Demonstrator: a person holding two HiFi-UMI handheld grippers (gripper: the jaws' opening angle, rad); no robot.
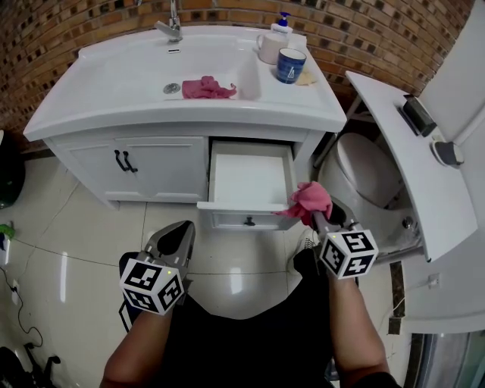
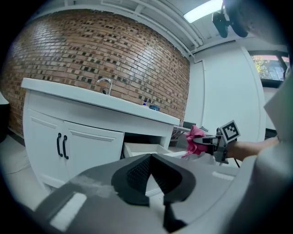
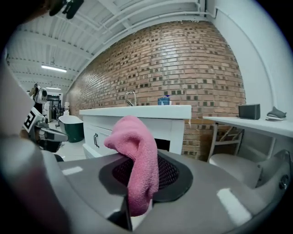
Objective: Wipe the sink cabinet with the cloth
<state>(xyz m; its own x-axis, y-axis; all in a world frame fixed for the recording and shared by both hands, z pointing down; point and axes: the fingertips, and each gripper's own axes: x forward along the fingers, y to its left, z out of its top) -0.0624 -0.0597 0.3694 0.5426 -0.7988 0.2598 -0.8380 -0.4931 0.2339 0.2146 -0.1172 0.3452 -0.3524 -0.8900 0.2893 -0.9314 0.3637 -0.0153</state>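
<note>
A person stands before a white sink cabinet (image 1: pixel 163 163) set against a brick wall (image 1: pixel 68 30), a handheld gripper in each hand. The right gripper (image 1: pixel 317 218) has its fingers (image 3: pixel 171 176) closed on a pink cloth (image 1: pixel 309 201), which bunches above them and hangs down between their dark ribbed pads. The cloth is held at the right front corner of the cabinet's open drawer (image 1: pixel 250 178); whether it touches the drawer front cannot be told. The left gripper (image 1: pixel 176 233) is held lower and to the left, above the tiled floor (image 1: pixel 68 227) and well apart from the cabinet, its fingers (image 2: pixel 137 173) pressed together with nothing between them. A second pink cloth (image 1: pixel 207 88) lies crumpled in the basin beside the drain, below the chrome faucet (image 1: pixel 173 29). At the right rear of the worktop (image 1: pixel 189 114) stand a blue mug (image 1: pixel 290 64), a white cup (image 1: pixel 269 47) and a soap dispenser (image 1: pixel 282 23). The two cabinet doors left of the drawer are shut. A toilet (image 1: pixel 367 170) stands to the cabinet's right.
</note>
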